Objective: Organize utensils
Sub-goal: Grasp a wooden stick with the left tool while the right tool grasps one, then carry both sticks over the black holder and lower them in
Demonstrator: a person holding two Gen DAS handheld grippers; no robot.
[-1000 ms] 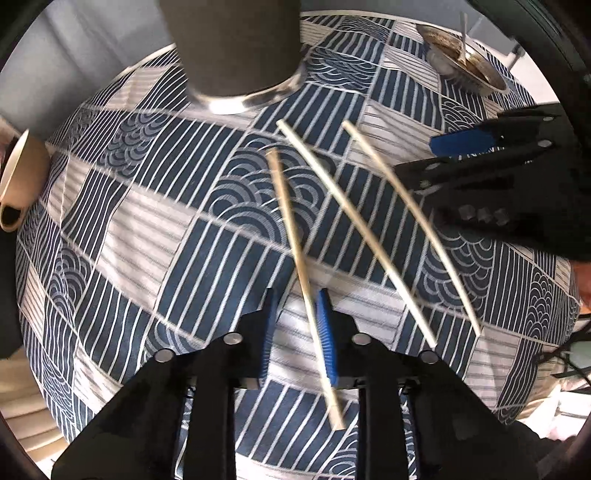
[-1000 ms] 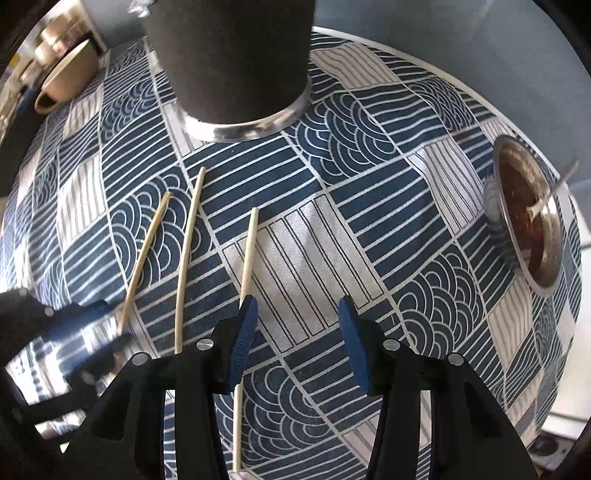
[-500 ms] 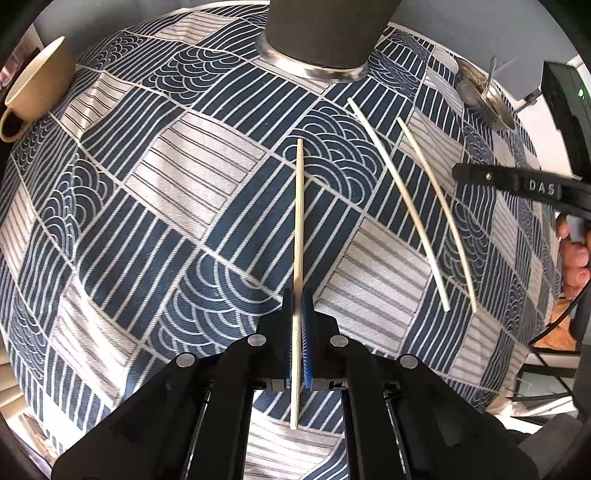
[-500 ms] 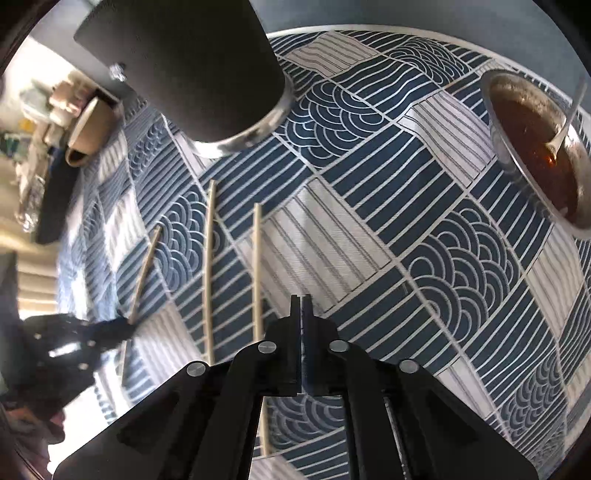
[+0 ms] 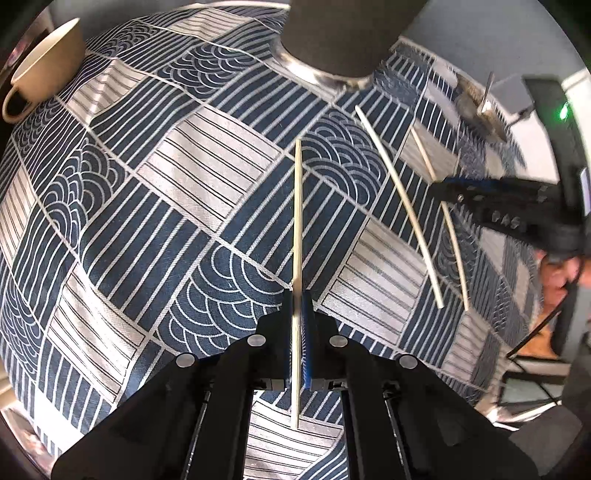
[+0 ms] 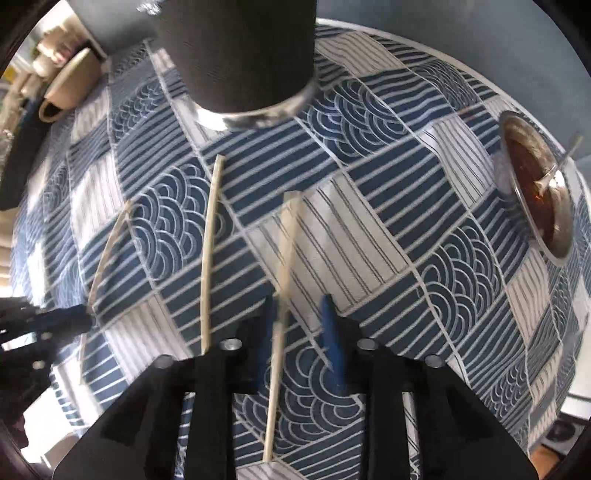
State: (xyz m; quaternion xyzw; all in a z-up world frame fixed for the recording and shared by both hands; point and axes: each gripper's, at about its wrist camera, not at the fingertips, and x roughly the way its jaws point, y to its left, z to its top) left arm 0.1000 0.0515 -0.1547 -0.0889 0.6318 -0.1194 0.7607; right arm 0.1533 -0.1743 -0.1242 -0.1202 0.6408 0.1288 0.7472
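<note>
Wooden chopsticks number three. One chopstick (image 5: 297, 236) is pinched between the closed pads of the left tool (image 5: 297, 325), its long axis running from the tool toward the dark cylindrical holder (image 5: 347, 33). A middle chopstick (image 6: 209, 254) lies free on the blue-and-white patterned cloth (image 5: 155, 206) over the worktop, pointing at the holder too. The third chopstick (image 6: 281, 273) lies between the fingers of the right tool (image 6: 301, 325), whose jaws are opening and stand a little apart; it sits close to the left pad, and blur hides any contact. One beige cup (image 5: 48, 70) stands at the cloth's far edge, and one metal bowl (image 6: 535, 184) holds brown liquid and a spoon (image 6: 557, 166).
</note>
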